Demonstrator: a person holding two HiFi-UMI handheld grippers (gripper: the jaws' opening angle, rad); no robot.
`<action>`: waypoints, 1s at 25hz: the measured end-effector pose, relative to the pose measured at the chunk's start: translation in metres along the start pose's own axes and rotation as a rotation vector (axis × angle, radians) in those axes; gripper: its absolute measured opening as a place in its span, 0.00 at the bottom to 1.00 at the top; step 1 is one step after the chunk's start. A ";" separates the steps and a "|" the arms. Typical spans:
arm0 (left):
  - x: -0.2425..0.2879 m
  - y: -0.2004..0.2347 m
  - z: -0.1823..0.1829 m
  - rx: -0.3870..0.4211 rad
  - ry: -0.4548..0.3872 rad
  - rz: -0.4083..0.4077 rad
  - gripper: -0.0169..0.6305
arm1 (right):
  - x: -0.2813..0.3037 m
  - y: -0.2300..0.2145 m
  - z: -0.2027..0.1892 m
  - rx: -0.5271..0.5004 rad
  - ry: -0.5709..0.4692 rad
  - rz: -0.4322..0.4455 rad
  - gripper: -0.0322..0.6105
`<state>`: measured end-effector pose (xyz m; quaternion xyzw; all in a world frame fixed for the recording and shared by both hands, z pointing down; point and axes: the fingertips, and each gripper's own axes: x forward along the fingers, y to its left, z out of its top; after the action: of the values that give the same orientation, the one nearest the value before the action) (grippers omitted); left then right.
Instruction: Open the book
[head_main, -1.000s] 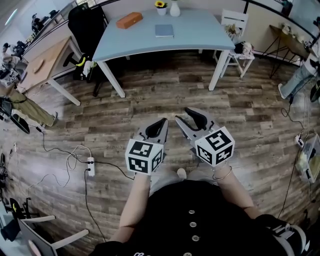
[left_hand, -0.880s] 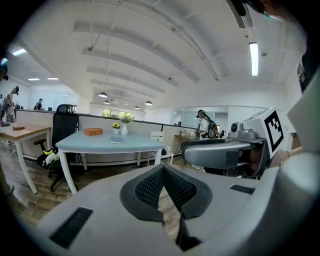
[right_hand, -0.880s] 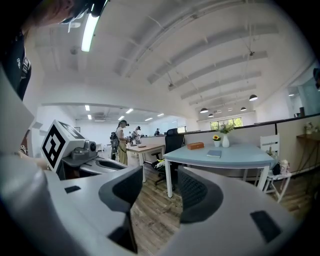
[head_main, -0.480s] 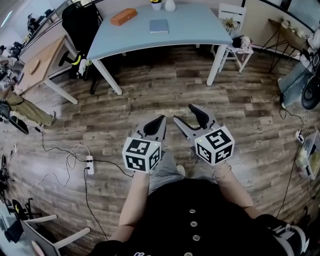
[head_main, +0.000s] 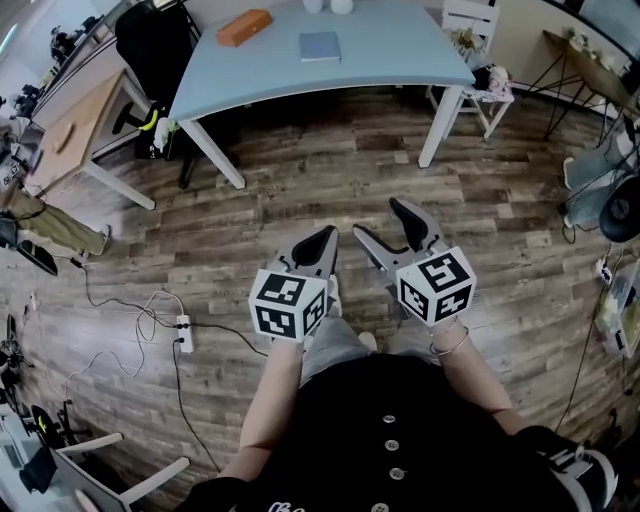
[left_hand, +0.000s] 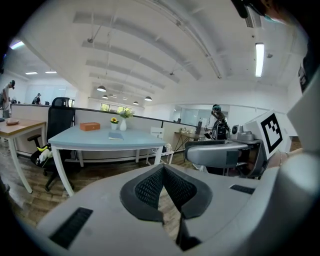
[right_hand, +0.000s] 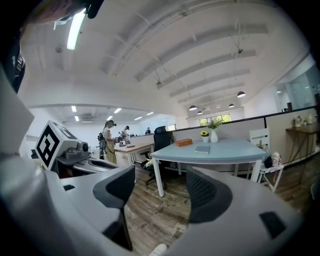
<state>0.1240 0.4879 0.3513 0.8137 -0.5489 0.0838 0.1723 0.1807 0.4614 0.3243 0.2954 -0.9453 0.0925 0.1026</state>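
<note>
Grippers are held side by side in front of the person's black buttoned garment (head_main: 390, 440), low over the wood-plank floor (head_main: 300, 190), pointing towards the table. The left gripper (head_main: 322, 240) has its jaws brought together: in the left gripper view (left_hand: 162, 167) the ribbed pads meet at the tips, with only floor showing in the narrow wedge behind them and nothing clamped. The right gripper (head_main: 378, 220) stands just beside it with jaws spread wide; the right gripper view (right_hand: 162, 187) shows bare floor between the two pads and nothing held.

A white power strip (head_main: 182, 333) with trailing cables lies on the floor to the person's left.

Well apart from both grippers stands the pale blue table (head_main: 400, 60) on white legs. The book (head_main: 320, 46) lies closed and flat on the tabletop, towards the far side near the middle, untouched; it is also seen in both gripper views (left_hand: 115, 135) (right_hand: 202, 149). An orange box (head_main: 244, 27) sits to its left, and a white vase (right_hand: 214, 136) and a small flower pot (right_hand: 204, 136) stand behind it. A black office chair (head_main: 165, 50) is at the table's left end, with a wooden desk (head_main: 70, 120) beyond it.
</note>
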 end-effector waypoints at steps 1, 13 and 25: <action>0.006 0.004 0.002 0.004 0.000 -0.007 0.05 | 0.009 -0.003 0.001 -0.003 0.007 0.001 0.52; 0.066 0.108 0.051 0.000 -0.006 -0.037 0.05 | 0.129 -0.041 0.046 -0.024 0.008 -0.012 0.52; 0.112 0.219 0.096 0.004 -0.016 -0.071 0.05 | 0.230 -0.075 0.072 -0.005 0.019 -0.083 0.53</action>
<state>-0.0403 0.2806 0.3398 0.8336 -0.5209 0.0723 0.1690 0.0290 0.2596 0.3205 0.3333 -0.9315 0.0884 0.1160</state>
